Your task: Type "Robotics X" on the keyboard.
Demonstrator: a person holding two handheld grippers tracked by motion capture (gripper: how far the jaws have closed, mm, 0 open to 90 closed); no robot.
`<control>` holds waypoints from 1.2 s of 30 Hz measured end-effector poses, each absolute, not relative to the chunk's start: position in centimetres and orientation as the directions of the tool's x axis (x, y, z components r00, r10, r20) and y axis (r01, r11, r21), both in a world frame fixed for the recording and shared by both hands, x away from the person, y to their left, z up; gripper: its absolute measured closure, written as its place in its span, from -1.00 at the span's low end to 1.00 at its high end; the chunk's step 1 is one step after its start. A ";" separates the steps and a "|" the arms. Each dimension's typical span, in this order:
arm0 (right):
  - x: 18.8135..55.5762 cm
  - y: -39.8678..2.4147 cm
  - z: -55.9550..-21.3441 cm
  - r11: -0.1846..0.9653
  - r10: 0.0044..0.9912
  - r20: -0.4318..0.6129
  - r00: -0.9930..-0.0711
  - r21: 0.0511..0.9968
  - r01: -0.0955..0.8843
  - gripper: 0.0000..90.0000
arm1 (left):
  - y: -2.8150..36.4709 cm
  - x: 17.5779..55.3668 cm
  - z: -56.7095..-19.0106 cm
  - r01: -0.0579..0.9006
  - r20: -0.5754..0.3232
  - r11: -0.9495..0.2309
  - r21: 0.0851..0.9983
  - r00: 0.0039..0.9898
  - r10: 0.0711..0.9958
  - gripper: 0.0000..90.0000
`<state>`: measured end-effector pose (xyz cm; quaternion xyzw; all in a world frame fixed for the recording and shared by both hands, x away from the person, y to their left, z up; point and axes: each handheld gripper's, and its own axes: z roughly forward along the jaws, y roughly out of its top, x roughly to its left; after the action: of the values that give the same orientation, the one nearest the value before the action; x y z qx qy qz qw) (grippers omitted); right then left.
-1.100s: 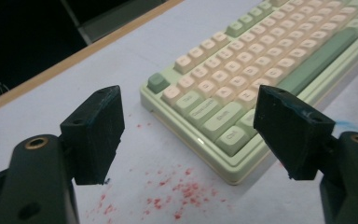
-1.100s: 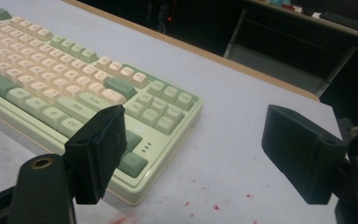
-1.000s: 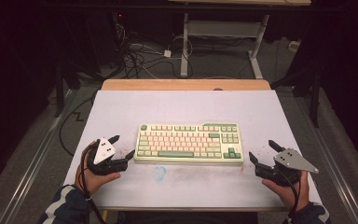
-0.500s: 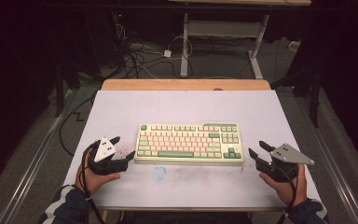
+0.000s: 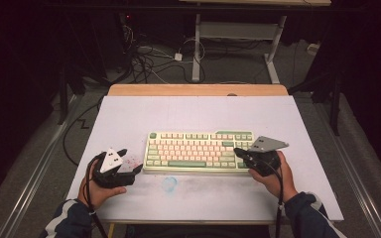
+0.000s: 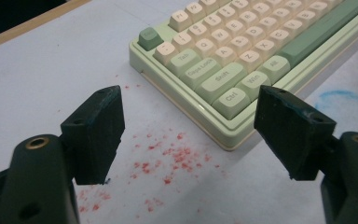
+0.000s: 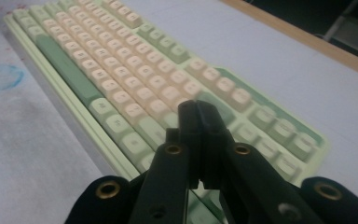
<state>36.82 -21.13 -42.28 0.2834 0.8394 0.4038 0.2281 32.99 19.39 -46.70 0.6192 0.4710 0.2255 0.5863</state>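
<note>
While the left gripper [image 5: 129, 161] hovers with its jaws spread wide just off the keyboard's [image 5: 198, 150] near left corner (red specks [image 6: 168, 158] dot the white surface [image 5: 188, 114] beneath), nothing sits between them. Farther along, the right gripper [image 5: 238, 152], jaws just closed together and empty, hangs over the keyboard's right end.

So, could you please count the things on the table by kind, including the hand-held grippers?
Keyboard: 1
Hand-held gripper: 2, the left hand-held gripper open, the right hand-held gripper shut over the keyboard's right end
Blue ring mark: 1
Red speckle patch: 1
Total: 5
</note>
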 end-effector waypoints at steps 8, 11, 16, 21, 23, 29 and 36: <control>37.7 -19.2 -43.8 0.578 0.612 -0.162 -0.774 0.759 0.298 1.00 | 19.7 32.8 -47.2 0.330 -0.264 0.120 0.936 0.437 0.860 -0.49; 37.9 -19.3 -44.1 0.585 0.614 -0.163 -0.772 0.751 0.307 1.00 | 19.6 32.5 -47.2 0.330 -0.260 0.114 0.937 0.442 0.858 -0.49; 38.2 -19.6 -44.6 0.583 0.623 -0.153 -0.767 0.744 0.326 1.00 | 19.4 32.5 -47.3 0.334 -0.249 0.097 0.938 0.448 0.859 -0.49; 38.5 -19.9 -45.0 0.585 0.637 -0.152 -0.755 0.734 0.345 1.00 | 19.5 32.4 -47.5 0.343 -0.241 0.081 0.936 0.457 0.856 -0.49; 38.6 -19.9 -45.1 0.587 0.632 -0.148 -0.760 0.732 0.346 1.00 | 19.6 32.4 -47.4 0.340 -0.238 0.080 0.937 0.454 0.859 -0.48; 38.5 -19.9 -45.4 0.587 0.629 -0.151 -0.762 0.735 0.339 1.00 | 20.3 32.3 -46.9 0.335 -0.233 0.086 0.938 0.431 0.872 -0.45; 38.3 -20.0 -45.5 0.586 0.632 -0.161 -0.758 0.740 0.332 1.00 | 20.4 32.3 -46.6 0.340 -0.218 0.069 0.938 0.424 0.879 -0.13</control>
<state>38.32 -19.99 -45.54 0.2785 0.8656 0.3601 0.2088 32.31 20.36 -46.61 0.6372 0.4782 0.2441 0.5529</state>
